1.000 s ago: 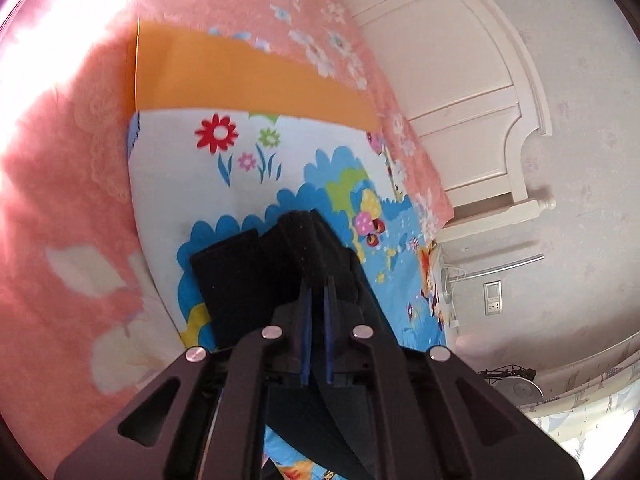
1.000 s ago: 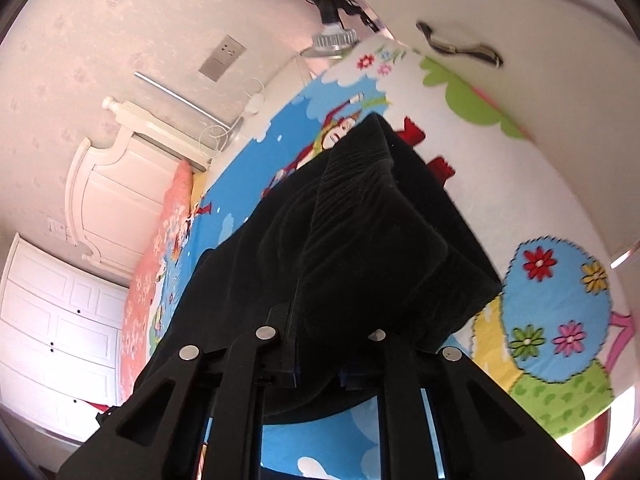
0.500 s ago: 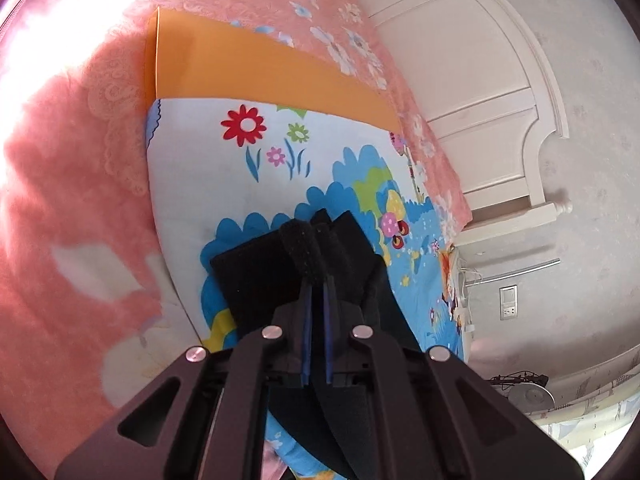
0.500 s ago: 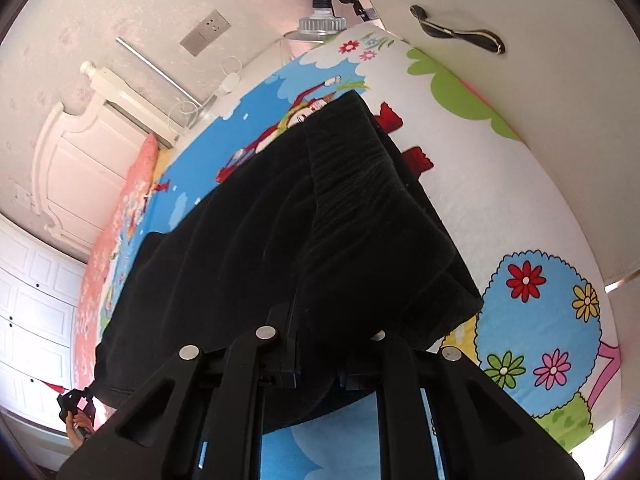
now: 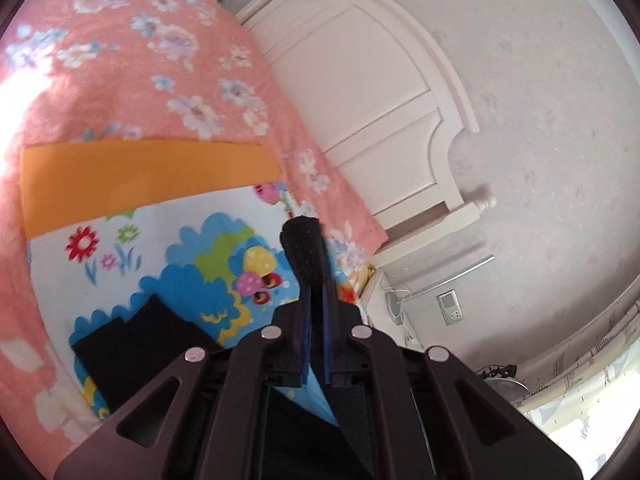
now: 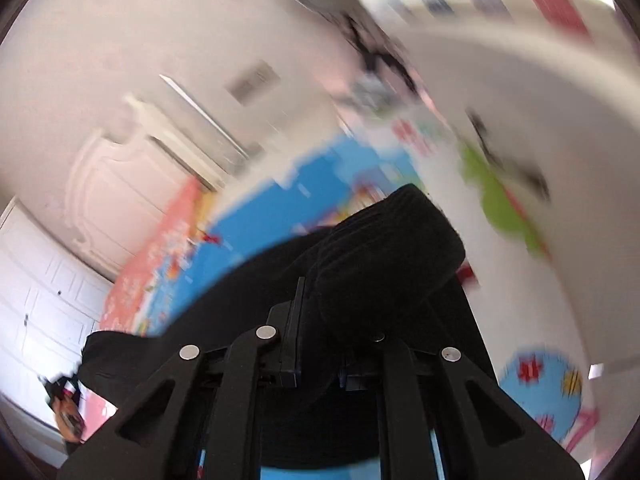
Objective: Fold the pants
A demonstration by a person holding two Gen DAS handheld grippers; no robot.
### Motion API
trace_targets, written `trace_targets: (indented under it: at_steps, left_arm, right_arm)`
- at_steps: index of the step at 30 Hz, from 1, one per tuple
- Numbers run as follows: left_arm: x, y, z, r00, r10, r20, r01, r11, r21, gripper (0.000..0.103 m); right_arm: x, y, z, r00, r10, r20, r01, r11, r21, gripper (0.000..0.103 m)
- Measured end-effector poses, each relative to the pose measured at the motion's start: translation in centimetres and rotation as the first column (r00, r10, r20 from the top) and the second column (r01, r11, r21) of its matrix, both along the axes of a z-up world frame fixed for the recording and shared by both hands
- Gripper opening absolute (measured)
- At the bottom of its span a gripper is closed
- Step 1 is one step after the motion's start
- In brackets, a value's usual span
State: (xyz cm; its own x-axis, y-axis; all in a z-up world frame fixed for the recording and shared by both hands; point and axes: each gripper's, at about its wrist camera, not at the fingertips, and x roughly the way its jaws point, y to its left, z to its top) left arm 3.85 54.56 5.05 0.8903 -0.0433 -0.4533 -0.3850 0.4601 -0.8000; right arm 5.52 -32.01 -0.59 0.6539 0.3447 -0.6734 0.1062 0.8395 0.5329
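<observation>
Left wrist view shows our left gripper (image 5: 316, 304) pressed together on a narrow bunch of the black ribbed fabric pants (image 5: 304, 248), lifted clear of the cartoon-printed blue and white bed sheet (image 5: 192, 280); a flat dark panel of the same garment lies on that sheet lower left. Right wrist view is motion-blurred, yet we find our right gripper (image 6: 320, 312) pinching a thick fold of the pants, the cloth draping over and hiding one finger. We judge the fold partly made: one end is raised by both tools, and laying it over, aligning edges and smoothing remain. The garment appears soft, matte and limp, sagging between grips. An orange band (image 5: 144, 176) crosses the coral floral bedspread (image 5: 120, 80) beyond.
</observation>
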Motion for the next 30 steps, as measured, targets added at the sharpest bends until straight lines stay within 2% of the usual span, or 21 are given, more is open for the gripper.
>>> trace_targets:
  at_steps: [2, 4, 6, 8, 11, 13, 15, 18, 20, 22, 23, 25, 27, 30]
  left_arm:
    - [-1.7, 0.9, -5.6, 0.998, 0.007, -0.067, -0.015, 0.993, -0.114, 0.004]
    - [-3.6, 1.2, -10.9, 0.989, 0.013, -0.149, -0.04, 0.983, -0.18, 0.004]
    - [-4.8, 1.1, -14.5, 0.979, 0.023, -0.201, -0.067, 0.974, -0.216, 0.004]
    - [-5.4, 1.3, -15.8, 0.98, 0.031, -0.195, -0.077, 0.97, -0.231, 0.004]
    - [-4.9, 1.5, -15.3, 0.982, 0.022, -0.187, -0.066, 0.971, -0.23, 0.004]
    - [-4.5, 1.6, -13.9, 0.984, 0.019, -0.179, -0.059, 0.973, -0.224, 0.004]
    - [-4.4, 1.3, -12.1, 0.987, 0.016, -0.161, -0.046, 0.982, -0.184, 0.004]
    - [-4.6, 1.3, -10.5, 0.988, 0.025, -0.149, -0.05, 0.985, -0.163, 0.004]
    - [-4.3, 1.6, -11.6, 0.982, 0.028, -0.188, -0.061, 0.983, -0.172, 0.004]
    - [-4.2, 2.1, -13.8, 0.971, 0.028, -0.236, -0.082, 0.971, -0.225, 0.004]
    - [-4.3, 2.1, -14.3, 0.969, 0.031, -0.245, -0.091, 0.968, -0.235, 0.004]
    - [-4.7, 1.7, -13.0, 0.973, 0.037, -0.226, -0.085, 0.975, -0.205, 0.004]
    - [-5.1, 1.2, -10.6, 0.981, 0.042, -0.187, -0.074, 0.983, -0.168, 0.004]
    - [-6.0, 0.7, -9.1, 0.986, 0.067, -0.155, -0.091, 0.984, -0.154, 0.004]
  right_arm:
    - [-0.9, -0.8, -4.3, 0.994, -0.009, -0.107, 0.012, 1.0, 0.025, 0.011]
    - [-1.7, -0.4, -6.0, 0.99, -0.001, -0.138, -0.001, 1.0, -0.014, 0.011]
    - [-1.9, -0.2, -6.6, 0.992, -0.001, -0.129, -0.003, 0.999, -0.033, 0.011]
    - [-1.6, -0.3, -6.3, 0.992, -0.002, -0.127, -0.002, 1.0, -0.031, 0.011]
    - [-1.3, 0.6, -6.0, 0.991, 0.005, -0.131, -0.017, 0.995, -0.095, 0.011]
    - [-1.5, 0.1, -5.5, 0.991, -0.007, -0.134, 0.0, 0.999, -0.05, 0.011]
    - [-2.2, -0.5, -4.1, 0.994, -0.007, -0.105, 0.007, 1.0, 0.002, 0.011]
    - [-3.3, -0.5, -2.6, 0.998, 0.0, -0.068, 0.0, 1.0, -0.006, 0.011]
    - [-2.8, -0.4, -4.0, 0.994, -0.001, -0.11, -0.002, 1.0, -0.029, 0.011]
    - [-2.4, -0.8, -6.0, 0.986, -0.01, -0.169, 0.009, 1.0, -0.009, 0.011]
    - [-2.5, -0.9, -6.2, 0.986, -0.011, -0.166, 0.011, 1.0, -0.001, 0.011]
    - [-2.9, -0.9, -5.3, 0.99, -0.005, -0.138, 0.006, 1.0, 0.004, 0.011]
    - [-2.8, -0.7, -4.7, 0.992, 0.0, -0.128, -0.002, 1.0, -0.011, 0.011]
    - [-2.0, -0.5, -5.7, 0.987, -0.003, -0.158, -0.003, 0.999, -0.037, 0.011]
